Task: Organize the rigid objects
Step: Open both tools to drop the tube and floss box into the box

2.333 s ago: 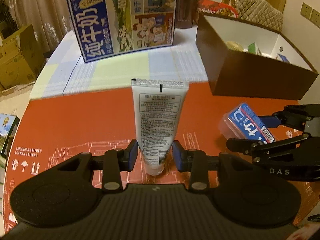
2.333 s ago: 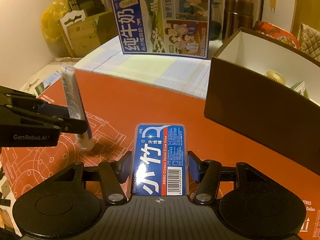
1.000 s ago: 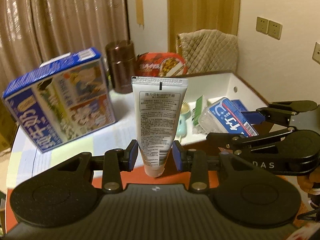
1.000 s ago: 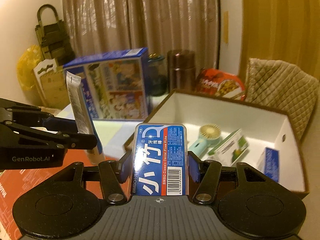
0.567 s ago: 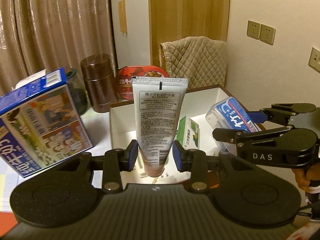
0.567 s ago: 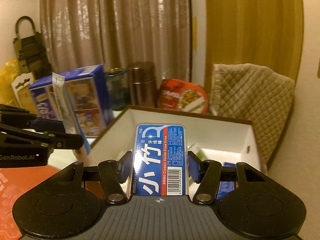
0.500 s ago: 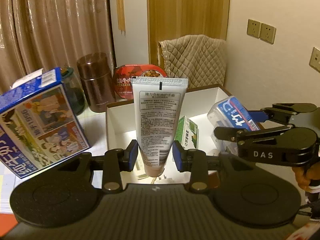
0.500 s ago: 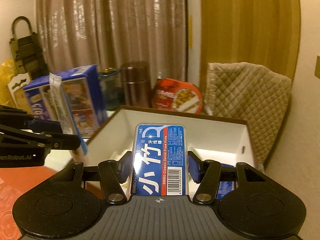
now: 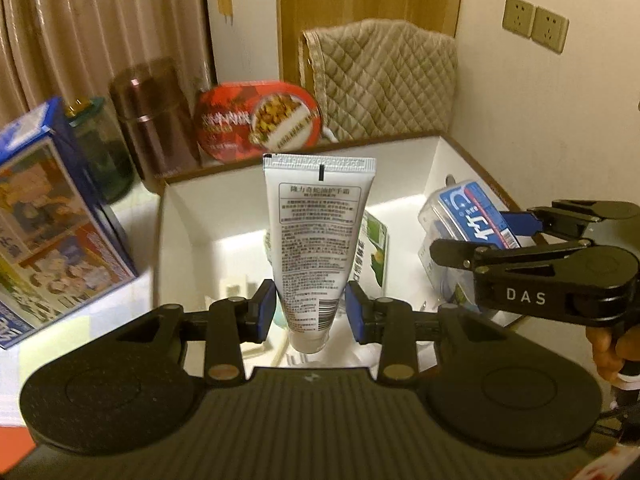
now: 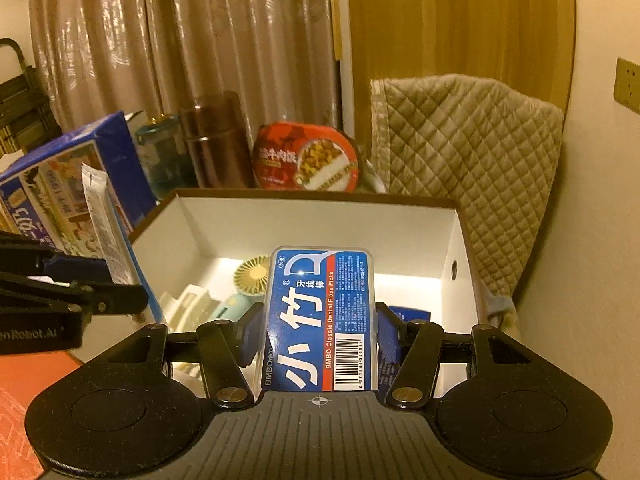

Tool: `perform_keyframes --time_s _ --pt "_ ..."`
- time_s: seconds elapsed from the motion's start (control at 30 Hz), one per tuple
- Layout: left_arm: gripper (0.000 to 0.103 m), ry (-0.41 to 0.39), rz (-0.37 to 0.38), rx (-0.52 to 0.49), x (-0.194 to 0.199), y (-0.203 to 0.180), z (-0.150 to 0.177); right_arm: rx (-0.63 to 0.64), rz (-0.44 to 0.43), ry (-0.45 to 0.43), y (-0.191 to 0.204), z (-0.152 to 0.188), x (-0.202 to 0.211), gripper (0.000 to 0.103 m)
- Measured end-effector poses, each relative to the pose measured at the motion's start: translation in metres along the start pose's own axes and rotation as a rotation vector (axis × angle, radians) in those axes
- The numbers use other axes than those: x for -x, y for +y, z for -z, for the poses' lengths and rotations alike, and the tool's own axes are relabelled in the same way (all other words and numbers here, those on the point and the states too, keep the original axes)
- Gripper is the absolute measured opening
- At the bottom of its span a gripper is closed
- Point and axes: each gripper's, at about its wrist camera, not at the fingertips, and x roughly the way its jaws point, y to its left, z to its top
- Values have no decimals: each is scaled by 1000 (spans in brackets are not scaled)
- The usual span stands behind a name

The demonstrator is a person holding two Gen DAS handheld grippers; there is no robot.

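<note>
My left gripper (image 9: pixel 310 312) is shut on a white cream tube (image 9: pixel 318 232), held upright over the open brown box with white inside (image 9: pixel 400 152). My right gripper (image 10: pixel 318 332) is shut on a blue dental floss pick box (image 10: pixel 320 316), also held above that box (image 10: pixel 312 216). The floss box (image 9: pixel 468 216) and the right gripper show at the right of the left wrist view. The tube (image 10: pixel 102 220) shows at the left of the right wrist view. Inside the box lie a small mint hand fan (image 10: pixel 250 276), a green-and-white carton (image 9: pixel 372 256), a white item and a blue packet (image 10: pixel 412 316).
A blue milk carton (image 9: pixel 52 232) stands left of the box. Behind it are a green jar (image 9: pixel 102 148), a brown thermos (image 9: pixel 154 116) and a red instant-noodle bowl (image 9: pixel 258 120). A quilted chair back (image 9: pixel 380 76) and the wall are behind and right. The orange mat shows at the lower left (image 10: pixel 16 400).
Both grippers have lifted their objects from the orange mat and carried them up and to the right, over the open box. In the last half second they moved in closer above it.
</note>
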Motion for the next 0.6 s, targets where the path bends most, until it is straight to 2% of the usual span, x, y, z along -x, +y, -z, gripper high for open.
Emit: perform_keyframes --time_s 0.4,0.6 --pt "33 119 7 36 -45 -1 2 -20 -17 47 -12 2 -20 54" --pt "38 98 -17 18 -48 -2 -5 -29 -22 57 -16 0 -25 54"
